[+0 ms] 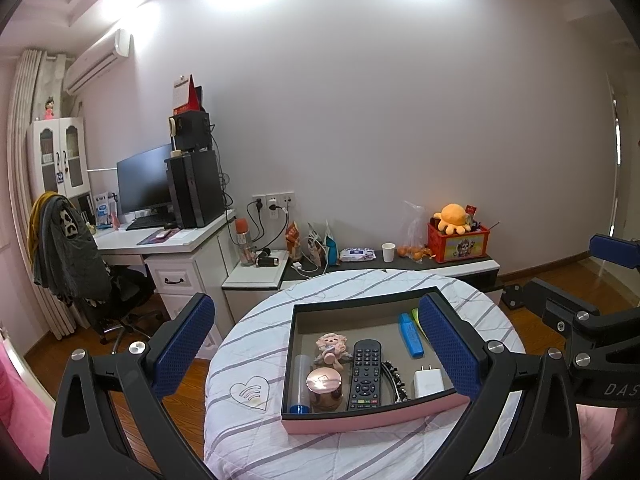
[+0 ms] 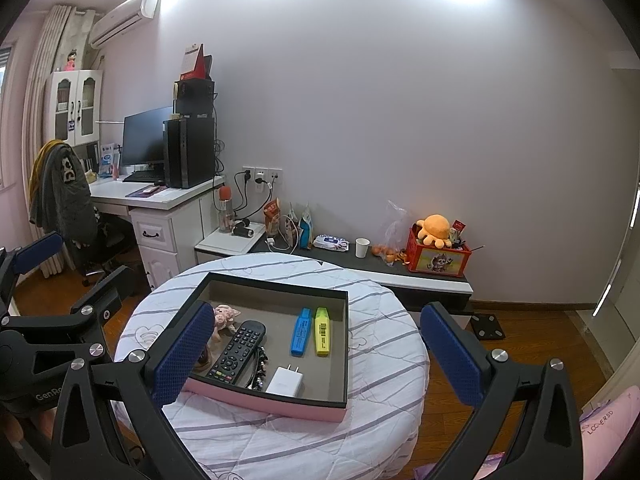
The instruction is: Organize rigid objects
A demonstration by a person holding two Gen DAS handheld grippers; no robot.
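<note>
Both grippers hang above the near edge of a round table covered in a striped quilt (image 1: pixel 248 344), and both are spread wide with nothing between their blue pads. The left gripper (image 1: pixel 316 344) frames the pink-sided tray (image 1: pixel 372 418) almost squarely; the right gripper (image 2: pixel 316 352) has the tray (image 2: pixel 264 400) sitting toward its left finger, with bare quilt ahead of its right one.

Only the left wrist view shows the items along the tray's left side: one clear tube with a blue cap (image 1: pixel 301 384) and one round rose-gold jar (image 1: pixel 324 385), both nearer the left finger. In the right wrist view that corner is hidden behind the left pad.

Going on rightward, there is one pink plush figure (image 1: pixel 331 347), one black remote control (image 1: pixel 364 374), one dark studded band (image 1: pixel 394 380) just beside the remote, and one white charger plug (image 1: pixel 428 380). One blue highlighter (image 2: pixel 301 332) lies at the far right; beside it is one yellow highlighter (image 2: pixel 322 332), seen whole only from the right wrist, since the left gripper's right pad covers most of it.
</note>
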